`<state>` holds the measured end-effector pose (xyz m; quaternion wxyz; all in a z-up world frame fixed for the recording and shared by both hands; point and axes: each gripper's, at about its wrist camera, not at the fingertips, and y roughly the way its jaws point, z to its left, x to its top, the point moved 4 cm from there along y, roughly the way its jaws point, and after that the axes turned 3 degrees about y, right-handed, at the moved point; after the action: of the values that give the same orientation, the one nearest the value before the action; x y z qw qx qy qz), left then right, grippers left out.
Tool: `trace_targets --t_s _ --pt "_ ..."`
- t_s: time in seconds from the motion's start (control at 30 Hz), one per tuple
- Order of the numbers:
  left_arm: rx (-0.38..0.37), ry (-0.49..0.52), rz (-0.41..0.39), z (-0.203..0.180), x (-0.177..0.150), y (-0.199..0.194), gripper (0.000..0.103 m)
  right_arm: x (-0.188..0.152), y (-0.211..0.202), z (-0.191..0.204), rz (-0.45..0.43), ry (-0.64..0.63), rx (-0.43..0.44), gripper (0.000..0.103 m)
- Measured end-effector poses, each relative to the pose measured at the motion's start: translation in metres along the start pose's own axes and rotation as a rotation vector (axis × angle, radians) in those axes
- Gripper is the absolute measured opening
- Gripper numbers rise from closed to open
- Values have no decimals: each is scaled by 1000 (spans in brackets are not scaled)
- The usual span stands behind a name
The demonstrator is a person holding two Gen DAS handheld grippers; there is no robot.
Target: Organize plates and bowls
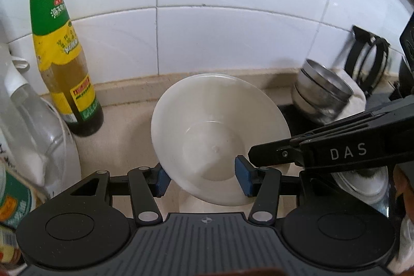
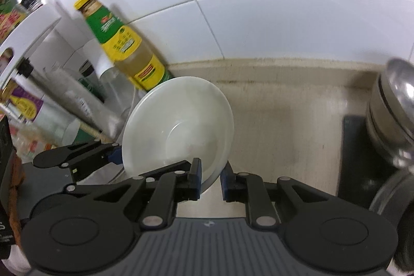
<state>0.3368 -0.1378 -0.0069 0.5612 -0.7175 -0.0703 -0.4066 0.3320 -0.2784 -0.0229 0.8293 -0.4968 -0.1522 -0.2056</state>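
A white bowl (image 1: pixel 217 131) is tilted up over the beige counter, its hollow facing the cameras; it also shows in the right wrist view (image 2: pixel 178 128). My left gripper (image 1: pixel 203 179) is open, its blue pads either side of the bowl's lower edge, the left pad behind the rim. My right gripper (image 2: pixel 210 179) stands narrowly apart around the bowl's lower right rim; whether the pads press it I cannot tell. The right gripper's arm (image 1: pixel 333 146) reaches in from the right. Stacked steel bowls (image 1: pixel 320 97) lean on a white one at the far right, also seen in the right wrist view (image 2: pixel 390 110).
A sauce bottle (image 1: pixel 62 51) with a green-yellow label stands at the left by the tiled wall (image 1: pixel 233 17). Clear bottles and packets (image 1: pixel 23 126) crowd the left edge. A black mat (image 2: pixel 362 157) lies under the steel bowls. A black holder (image 1: pixel 367 53) stands at the back right.
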Motion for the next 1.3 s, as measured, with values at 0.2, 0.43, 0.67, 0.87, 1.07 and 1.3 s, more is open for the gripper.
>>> trace_targets --t_s 0.2,0.43,0.67,0.87,1.07,1.3 --pt "-13 5 49 -7 -21 4 59 -25 2 -2 42 24 -8 17" --pt "-24 18 82 -10 -37 7 59 -40 7 -4 75 33 -32 17" --pt "-36 32 93 -13 -41 9 60 -46 8 -8 86 47 -39 17" --pt "-46 39 97 -15 -42 13 60 -46 10 -10 95 53 -49 17" --pt "-51 44 99 -15 -43 14 60 -46 13 -11 101 61 -52 17" --pt "-52 50 96 -14 -43 16 65 -45 15 -12 106 67 -55 17"
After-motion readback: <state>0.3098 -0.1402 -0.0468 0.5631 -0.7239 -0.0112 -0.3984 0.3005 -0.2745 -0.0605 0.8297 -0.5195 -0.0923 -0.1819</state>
